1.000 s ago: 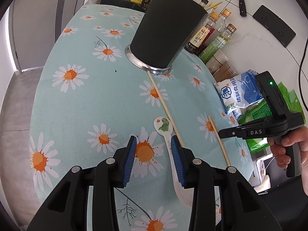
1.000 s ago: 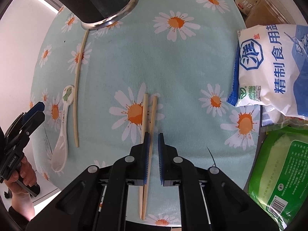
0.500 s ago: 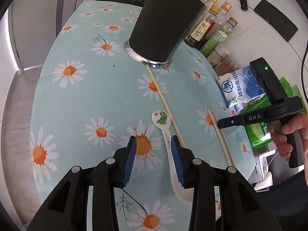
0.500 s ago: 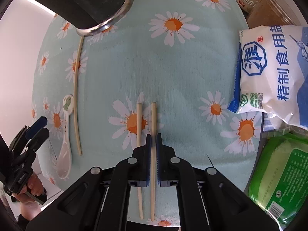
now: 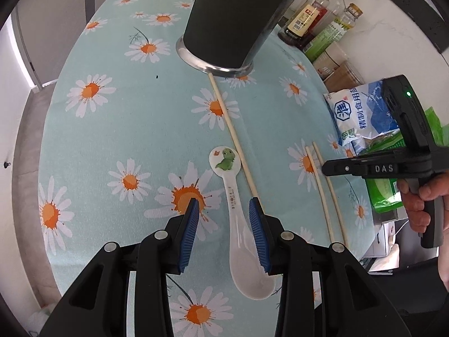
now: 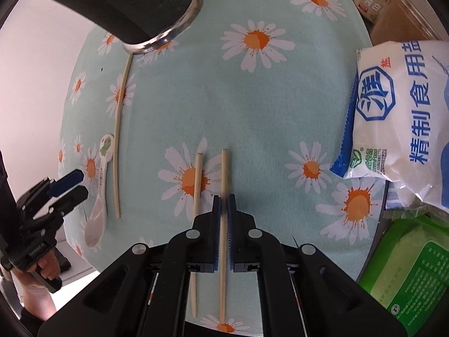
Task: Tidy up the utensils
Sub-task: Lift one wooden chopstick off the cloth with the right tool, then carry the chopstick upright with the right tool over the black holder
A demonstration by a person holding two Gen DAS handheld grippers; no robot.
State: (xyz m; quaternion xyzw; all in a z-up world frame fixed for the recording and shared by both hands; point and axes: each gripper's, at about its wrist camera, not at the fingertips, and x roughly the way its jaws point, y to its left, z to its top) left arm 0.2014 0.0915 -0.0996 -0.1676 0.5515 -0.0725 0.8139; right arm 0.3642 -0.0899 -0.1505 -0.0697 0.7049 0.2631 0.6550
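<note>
My right gripper (image 6: 223, 200) is shut on a wooden chopstick (image 6: 223, 168), lifted slightly off the daisy tablecloth (image 6: 252, 106). A second chopstick (image 6: 198, 179) lies just left of it. My left gripper (image 5: 223, 206) is open, its jaws on either side of the handle of a white ceramic spoon (image 5: 234, 213) with a green dinosaur print. A third long chopstick (image 5: 233, 134) lies right of the spoon, running up to the black utensil holder (image 5: 235, 19). The holder (image 6: 126, 5) stands at the far side. The right gripper (image 5: 325, 168) also shows in the left wrist view.
A white and blue salt bag (image 6: 401, 106) and a green packet (image 6: 412, 275) lie at the right table edge. Sauce bottles (image 5: 317, 19) and small boxes (image 5: 339, 70) stand behind the holder. The table's near edge is close under both grippers.
My right gripper has closed on the right chopstick and separated it from the other one. My left gripper has moved right, so that the spoon handle now lies between its jaws.
</note>
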